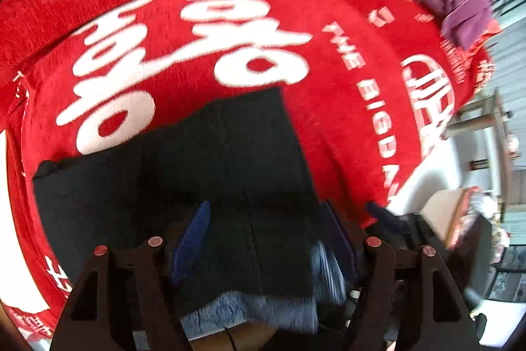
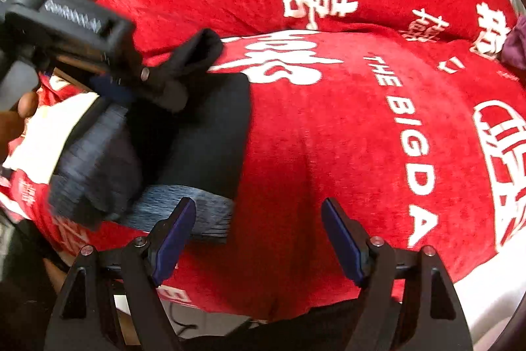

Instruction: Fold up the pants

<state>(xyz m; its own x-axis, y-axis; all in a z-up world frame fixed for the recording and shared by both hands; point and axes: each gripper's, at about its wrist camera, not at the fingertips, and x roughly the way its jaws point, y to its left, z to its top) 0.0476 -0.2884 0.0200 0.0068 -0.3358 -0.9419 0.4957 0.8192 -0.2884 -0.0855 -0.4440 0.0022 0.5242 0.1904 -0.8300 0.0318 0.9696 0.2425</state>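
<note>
Black pants point(image 1: 203, 160) lie folded into a compact bundle on a red cover point(image 1: 345, 107), with the grey-blue ribbed waistband point(image 1: 263, 308) at the near edge. My left gripper point(image 1: 266, 219) is open, its blue-padded fingers point(image 1: 192, 239) spread on either side of the bundle's near end, just over it. In the right wrist view the pants point(image 2: 210, 134) lie at the left with the left gripper point(image 2: 125, 81) above them. My right gripper point(image 2: 256, 239) is open and empty, right of the waistband point(image 2: 184, 206), over bare red cover.
The red cover point(image 2: 328, 137) with white characters and "THE BIGDAY" lettering spans a cushioned seat. A purple garment point(image 1: 460, 12) lies at its far right end. White floor point(image 1: 424, 180) and furniture point(image 1: 486, 120) are beyond the right edge.
</note>
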